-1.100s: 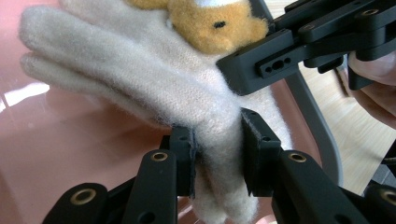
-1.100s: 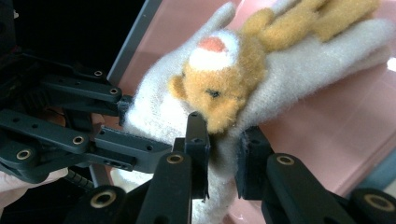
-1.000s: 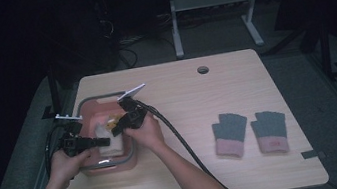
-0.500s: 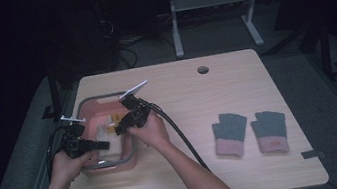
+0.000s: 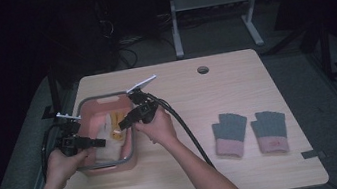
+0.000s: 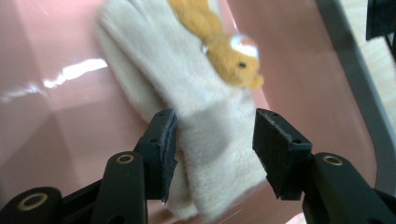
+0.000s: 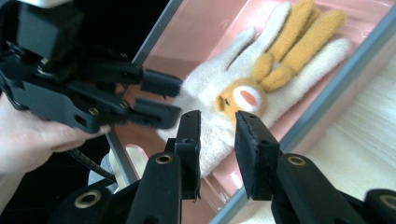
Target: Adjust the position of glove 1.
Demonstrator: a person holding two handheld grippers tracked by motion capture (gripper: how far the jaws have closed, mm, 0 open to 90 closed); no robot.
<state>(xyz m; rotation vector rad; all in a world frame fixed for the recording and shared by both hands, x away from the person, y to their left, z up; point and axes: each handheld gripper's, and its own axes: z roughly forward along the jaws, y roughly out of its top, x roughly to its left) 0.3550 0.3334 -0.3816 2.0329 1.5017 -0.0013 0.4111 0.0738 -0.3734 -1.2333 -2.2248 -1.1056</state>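
Note:
A cream glove (image 6: 154, 60) with orange fingers and a small orange animal face lies in the pink container (image 5: 101, 98) at the table's left. My left gripper (image 6: 212, 140) is low inside the container. Its jaws have just been opening and now stand apart on either side of the glove's cuff, no longer pressing it. My right gripper (image 7: 217, 135) hovers above the glove (image 7: 219, 79). Its jaws have also been opening a little and hold nothing. In the high view the left gripper (image 5: 100, 143) and right gripper (image 5: 123, 124) point toward each other over the container.
Two grey gloves with pink cuffs (image 5: 230, 134) (image 5: 269, 131) lie flat on the wooden table at the right. The container's grey rim (image 7: 322, 93) rings the glove. A round cable hole (image 5: 202, 69) sits near the far edge. Cables trail off the table's near left.
The left jaws, shut before, now stand apart around the glove's cuff. The right gripper has lifted slightly above the container.

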